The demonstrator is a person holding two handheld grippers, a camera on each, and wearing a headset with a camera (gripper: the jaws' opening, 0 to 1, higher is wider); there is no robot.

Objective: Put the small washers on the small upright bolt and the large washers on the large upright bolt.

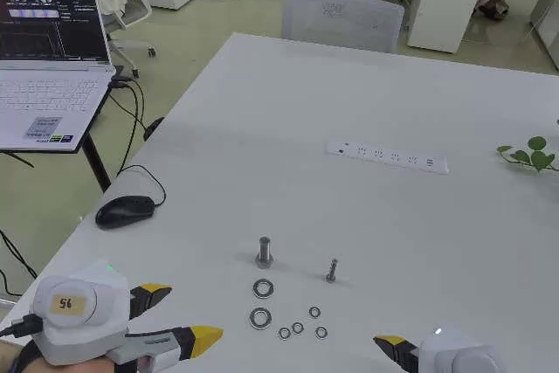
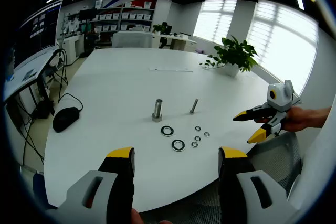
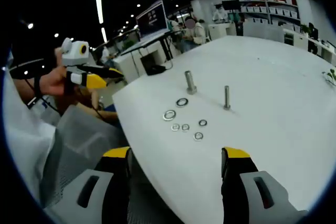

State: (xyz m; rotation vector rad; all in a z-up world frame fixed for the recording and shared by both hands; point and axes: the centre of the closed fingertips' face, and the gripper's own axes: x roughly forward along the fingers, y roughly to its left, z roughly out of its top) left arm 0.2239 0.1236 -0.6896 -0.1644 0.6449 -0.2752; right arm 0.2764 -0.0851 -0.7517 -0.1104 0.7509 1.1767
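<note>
Centrally, on a white table (image 1: 367,93), two bolts are seen standing on their heads: the large upright bolt (image 1: 263,252) to the left, with the small upright bolt (image 1: 332,270) near it on the right. Two large washers (image 1: 263,287) are laid flat in front of the large bolt, and four small washers (image 1: 298,328) are scattered beside them, toward the near edge. No washer has been threaded yet.

The left gripper (image 1: 188,312) and the right gripper (image 3: 176,155) are held at the near edge, both with jaws spread wide and nothing between them.

Trouble is likely to come from the washers, which are thin and flat on a smooth top and may be pushed away rather than gripped. Two neighbouring small ones may be pinched together. Either bolt could be toppled by a sideways nudge.

A yellow sticker (image 1: 67,305) on the left gripper bears two digits, read as 56 or 95 depending on which way up. Writing on the laptop (image 1: 44,41) cannot be made out.
</note>
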